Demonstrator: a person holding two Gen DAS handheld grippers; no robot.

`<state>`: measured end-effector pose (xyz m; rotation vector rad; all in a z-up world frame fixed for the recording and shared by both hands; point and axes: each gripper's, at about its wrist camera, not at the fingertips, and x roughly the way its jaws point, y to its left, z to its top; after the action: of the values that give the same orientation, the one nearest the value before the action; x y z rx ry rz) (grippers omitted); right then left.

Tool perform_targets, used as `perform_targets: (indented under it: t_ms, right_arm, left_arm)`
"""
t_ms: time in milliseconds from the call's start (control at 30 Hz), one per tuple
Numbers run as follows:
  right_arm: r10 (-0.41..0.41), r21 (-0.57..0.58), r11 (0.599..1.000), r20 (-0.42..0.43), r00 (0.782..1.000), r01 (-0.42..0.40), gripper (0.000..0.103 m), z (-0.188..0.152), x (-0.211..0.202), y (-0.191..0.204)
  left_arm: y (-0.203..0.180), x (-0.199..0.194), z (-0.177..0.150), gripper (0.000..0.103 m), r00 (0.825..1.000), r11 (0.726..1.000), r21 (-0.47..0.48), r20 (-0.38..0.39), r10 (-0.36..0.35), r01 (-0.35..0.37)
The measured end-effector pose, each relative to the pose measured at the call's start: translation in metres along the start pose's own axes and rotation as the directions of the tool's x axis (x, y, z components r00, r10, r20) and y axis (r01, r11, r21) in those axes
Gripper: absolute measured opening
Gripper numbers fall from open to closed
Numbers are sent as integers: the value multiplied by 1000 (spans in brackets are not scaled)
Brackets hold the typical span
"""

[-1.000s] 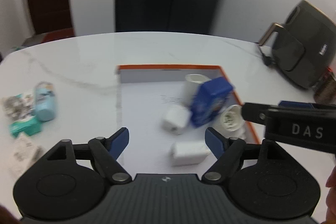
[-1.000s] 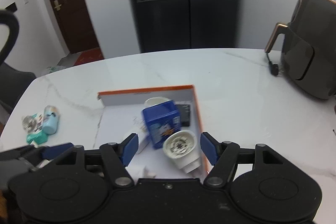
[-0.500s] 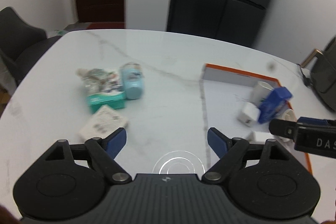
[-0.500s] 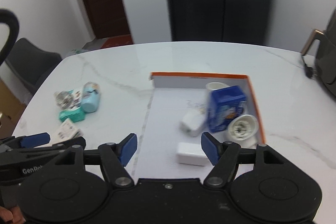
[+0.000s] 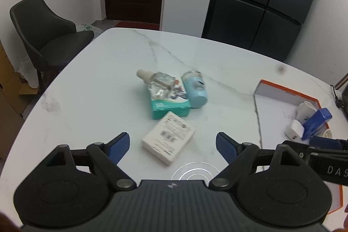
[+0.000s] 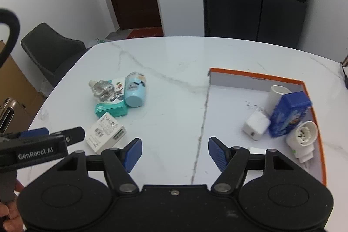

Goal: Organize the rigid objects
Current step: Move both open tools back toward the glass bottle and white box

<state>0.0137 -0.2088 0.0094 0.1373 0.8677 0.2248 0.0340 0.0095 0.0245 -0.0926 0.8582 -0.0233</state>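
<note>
While the left gripper (image 5: 173, 141) is hovering with jaws apart over the white box (image 5: 169, 141), which is lying just beside the teal box (image 5: 168, 106), a careless closing risks nudging that neighbouring pile; the right gripper (image 6: 175, 153) is likewise gaping, empty.

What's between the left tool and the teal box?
The white box lies between the left tool and the teal box, touching the teal box; left wrist view shows it.
</note>
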Motion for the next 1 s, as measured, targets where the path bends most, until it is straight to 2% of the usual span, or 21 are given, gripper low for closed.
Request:
perform_targets:
  t_ms: [400, 567, 900, 1000]
  right_arm:
    - [5, 1, 1000, -23, 1000, -5, 81, 7, 25, 35]
    - [2, 17, 1000, -26, 1000, -2, 81, 10, 35, 40]
    - [-1, 56, 998, -45, 999, 3, 81, 7, 50, 41]
    - [0, 75, 997, -54, 999, 4, 81, 4, 54, 38]
  left_arm:
    - [31, 17, 14, 91, 1000, 1000, 7, -9, -8, 8]
    - [37, 28, 23, 96, 1000, 1000, 0, -7, -10, 10]
    - [36, 87, 54, 99, 1000, 999, -34, -13, -5, 4]
    - [35, 105, 61, 99, 1000, 1000, -2, -13, -24, 24]
